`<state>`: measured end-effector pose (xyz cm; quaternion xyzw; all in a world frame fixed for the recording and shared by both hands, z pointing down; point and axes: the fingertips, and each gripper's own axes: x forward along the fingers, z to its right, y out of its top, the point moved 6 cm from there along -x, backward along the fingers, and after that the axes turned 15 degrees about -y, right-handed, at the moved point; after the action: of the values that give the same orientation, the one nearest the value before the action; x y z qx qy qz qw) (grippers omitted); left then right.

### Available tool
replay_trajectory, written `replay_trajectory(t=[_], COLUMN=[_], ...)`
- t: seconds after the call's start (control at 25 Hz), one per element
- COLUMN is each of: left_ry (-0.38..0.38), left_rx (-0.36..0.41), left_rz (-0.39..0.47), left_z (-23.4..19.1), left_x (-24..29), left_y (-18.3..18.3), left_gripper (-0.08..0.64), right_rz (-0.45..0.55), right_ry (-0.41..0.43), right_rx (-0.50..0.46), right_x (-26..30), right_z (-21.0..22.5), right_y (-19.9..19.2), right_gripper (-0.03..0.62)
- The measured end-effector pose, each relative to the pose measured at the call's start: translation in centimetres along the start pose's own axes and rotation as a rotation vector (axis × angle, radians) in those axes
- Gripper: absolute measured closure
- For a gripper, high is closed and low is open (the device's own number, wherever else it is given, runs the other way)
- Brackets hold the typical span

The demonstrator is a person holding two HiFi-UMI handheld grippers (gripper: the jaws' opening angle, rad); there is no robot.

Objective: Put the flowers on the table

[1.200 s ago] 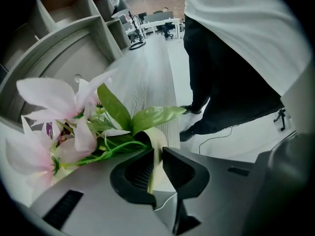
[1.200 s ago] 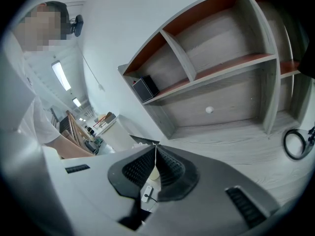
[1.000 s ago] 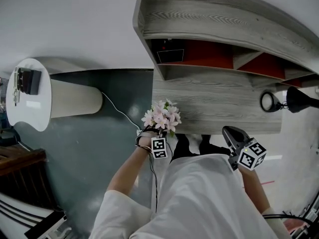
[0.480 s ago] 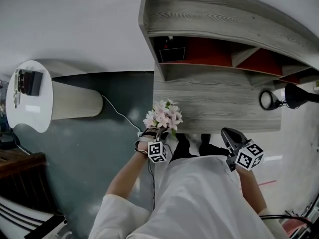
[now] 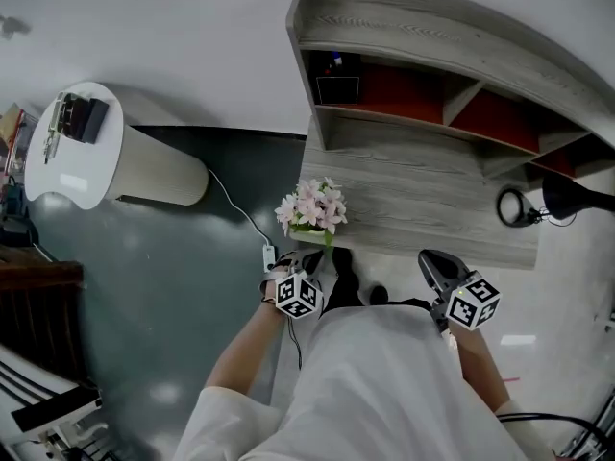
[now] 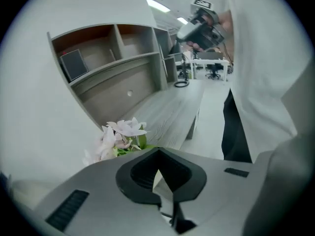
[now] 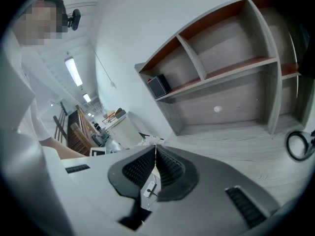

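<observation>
Head view: the flowers [image 5: 310, 206] stand on the desk [image 5: 423, 209] at its left front corner, near both edges, with bare wood running right to a coiled cable [image 5: 514, 205]. In the shelf unit [image 5: 432, 56], only the leftmost compartment holds something, a black box [image 5: 338, 89]. Left gripper view: the left gripper [image 5: 312, 255] has its tips together on nothing, and the flowers sit just beyond them. Right gripper view: the right gripper [image 5: 430, 256] is closed and empty above the desk's front edge.
</observation>
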<state>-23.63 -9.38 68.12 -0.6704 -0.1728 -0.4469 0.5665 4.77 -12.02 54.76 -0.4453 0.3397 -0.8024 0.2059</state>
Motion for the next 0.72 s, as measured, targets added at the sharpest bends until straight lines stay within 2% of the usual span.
replay_trajectory(t=[0.12,0.24,0.36,0.52,0.64,0.72], left_ry=[-0.031,-0.039,-0.008,0.046,0.047,0.063], left_rx=[-0.237,-0.404,-0.53,-0.656,-0.786,-0.835], left_rz=[0.106,0.214,0.304,0.395,0.443,0.483], left_z=[2.0,4.3,6.9,9.9,12.1,13.4], left_x=[-1.1,-2.1,-3.4,-5.4,-6.9,-8.3], left_y=[0.3,0.8,1.6,2.2,2.4,2.8], left_gripper=[0.551,0.551,0.551,0.551,0.551,0.551], right_rz=[-0.017,-0.037,-0.061,-0.081,-0.086,-0.081], right_ry=[0.036,0.074,0.109,0.129,0.149,0.163], right_rx=[-0.08,-0.104,-0.129,-0.157,-0.135,-0.111], right_x=[-1.6,-3.1,-4.5,-6.4,-7.7,-8.4], right_z=[-0.1,0.3,0.7,1.1,1.2,1.0], right_y=[-1.0,-2.5,-4.1,-6.2,-7.7,-8.3], right_gripper=[0.572,0.572,0.572,0.572,0.572,0.572])
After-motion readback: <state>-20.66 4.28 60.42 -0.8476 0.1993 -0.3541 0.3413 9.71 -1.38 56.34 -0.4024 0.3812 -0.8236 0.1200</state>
